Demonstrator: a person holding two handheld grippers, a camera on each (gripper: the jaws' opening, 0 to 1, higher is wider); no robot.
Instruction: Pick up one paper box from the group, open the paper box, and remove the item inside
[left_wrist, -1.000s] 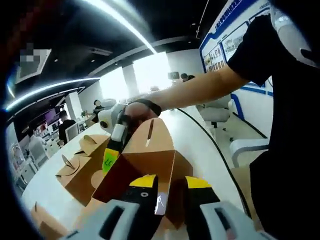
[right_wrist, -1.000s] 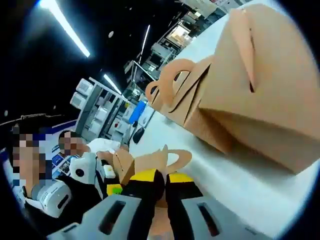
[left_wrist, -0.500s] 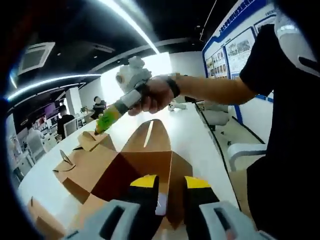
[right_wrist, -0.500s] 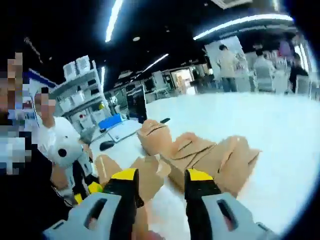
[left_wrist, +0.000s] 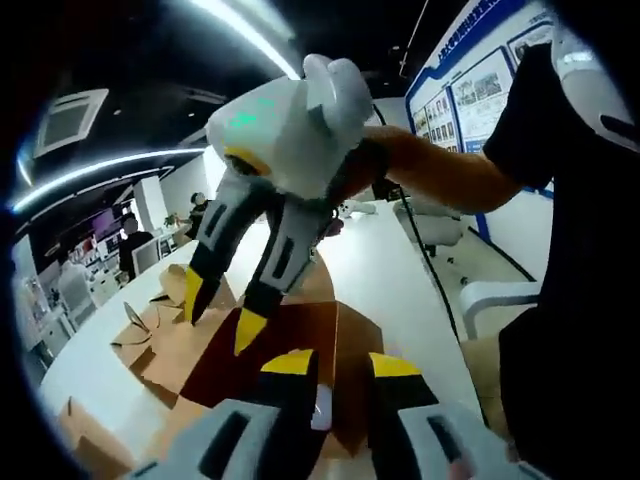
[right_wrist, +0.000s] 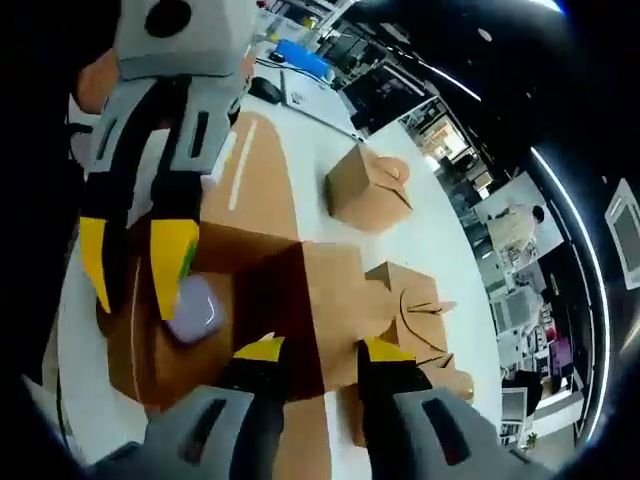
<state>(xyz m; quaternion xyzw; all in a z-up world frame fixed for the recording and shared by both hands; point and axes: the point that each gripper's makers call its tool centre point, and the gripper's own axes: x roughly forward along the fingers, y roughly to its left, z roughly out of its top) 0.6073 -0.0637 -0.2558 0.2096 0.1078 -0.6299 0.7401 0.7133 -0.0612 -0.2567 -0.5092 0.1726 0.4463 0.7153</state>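
Right gripper view: left gripper (right_wrist: 135, 270) pinches the opened paper box's (right_wrist: 290, 300) flap, steadying it on the desk (right_wrist: 330, 130); right gripper (left_wrist: 222, 322), jaws apart, hovers above, lined up for the pale item (right_wrist: 192, 310) inside.

Left gripper view: opened paper box (left_wrist: 300, 340) sits on the table (left_wrist: 385, 275), directly ahead of the left gripper (left_wrist: 330, 365). Right gripper (left_wrist: 225, 315) hangs above the box. Closed boxes (left_wrist: 150, 335) lie left of it. Right gripper view: item (right_wrist: 192, 308) lies in the box, beside the left gripper's tips.
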